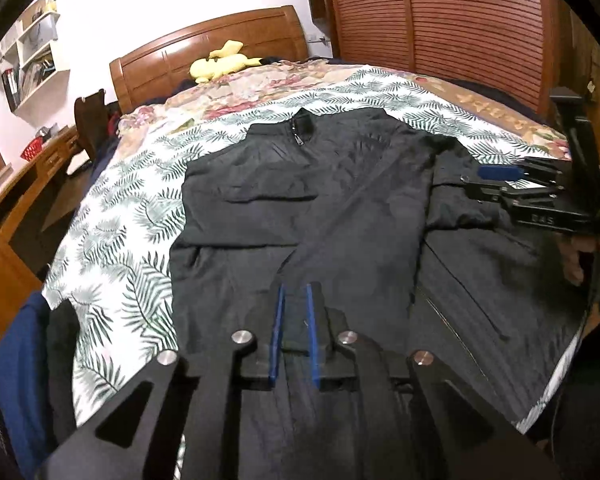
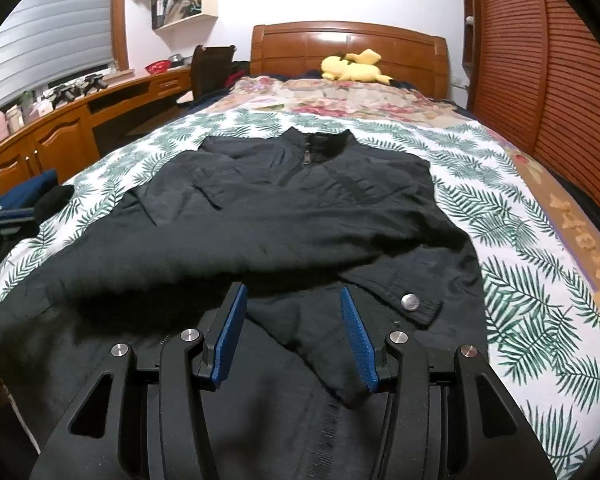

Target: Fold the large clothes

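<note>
- A black jacket (image 2: 284,216) lies spread on the bed (image 2: 520,240), on a palm-leaf cover, its zip collar (image 2: 316,142) toward the headboard (image 2: 348,46) and its hem toward the person.
- Its long axis runs from the grippers away to the headboard, so both tools look up the garment from the hem end.
- One sleeve is folded across the chest; its cuff (image 2: 416,304), with a metal snap, lies just ahead and to the right of the right gripper (image 2: 294,316).
- The right gripper hangs over the lower front of the jacket, tilted downward. Its blue fingers (image 2: 232,336) stand well apart with fabric below and between them, and the pads do not appear to press on any of it.
- The left gripper (image 1: 294,320) is also pitched down over the hem area. Its fingers (image 1: 278,332) are close together, with a narrow gap; nothing seems pinched there.
- From the left wrist view the right gripper shows at the far right edge, over the folded sleeve, held by a hand (image 1: 588,256).
- Judged from this layout, the right gripper is nearer the cuff and the folded sleeve, while the left is nearer the hem's middle.
- The next fold probably turns on catching the hem and carrying it toward the collar.
</note>
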Motion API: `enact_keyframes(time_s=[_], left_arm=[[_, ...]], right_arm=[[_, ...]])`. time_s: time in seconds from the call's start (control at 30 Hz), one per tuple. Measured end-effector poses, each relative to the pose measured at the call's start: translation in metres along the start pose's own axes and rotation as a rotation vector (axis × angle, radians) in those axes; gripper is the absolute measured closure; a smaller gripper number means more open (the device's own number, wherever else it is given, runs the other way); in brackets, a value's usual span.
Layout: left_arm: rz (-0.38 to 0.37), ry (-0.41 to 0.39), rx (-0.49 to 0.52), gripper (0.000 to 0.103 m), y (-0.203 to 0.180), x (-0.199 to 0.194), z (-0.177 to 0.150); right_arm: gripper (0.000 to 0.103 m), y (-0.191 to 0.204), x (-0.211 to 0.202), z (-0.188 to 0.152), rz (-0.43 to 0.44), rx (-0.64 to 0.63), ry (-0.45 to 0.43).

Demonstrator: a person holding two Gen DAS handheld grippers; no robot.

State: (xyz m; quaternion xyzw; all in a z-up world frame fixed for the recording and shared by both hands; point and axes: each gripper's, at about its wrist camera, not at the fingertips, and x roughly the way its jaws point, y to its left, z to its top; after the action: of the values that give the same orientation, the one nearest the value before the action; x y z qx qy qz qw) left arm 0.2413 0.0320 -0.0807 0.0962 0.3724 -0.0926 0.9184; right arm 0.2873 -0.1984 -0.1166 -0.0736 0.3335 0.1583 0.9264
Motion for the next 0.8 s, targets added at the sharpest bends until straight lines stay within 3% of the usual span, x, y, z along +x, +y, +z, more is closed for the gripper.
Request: enact_keyframes(time_s=[0.27, 0.5, 0.8], left_arm=[[0.011, 0.043, -0.077, 0.084, 0.021, 0.000, -0.043], [0.068, 0.112, -0.131, 0.082, 0.043, -0.001, -0.097], [0.103, 0.149, -0.208, 0.078, 0.068, -0.008, -0.139]], right_arm=[[0.053, 0.028, 0.021, 0.007, 0.069, -0.002, 0.021], [0.054, 0.073, 0.034, 0.007, 0.164, -0.060, 0.042], [0.054, 0.120, 0.051, -0.003, 0.264, -0.162, 0.118]])
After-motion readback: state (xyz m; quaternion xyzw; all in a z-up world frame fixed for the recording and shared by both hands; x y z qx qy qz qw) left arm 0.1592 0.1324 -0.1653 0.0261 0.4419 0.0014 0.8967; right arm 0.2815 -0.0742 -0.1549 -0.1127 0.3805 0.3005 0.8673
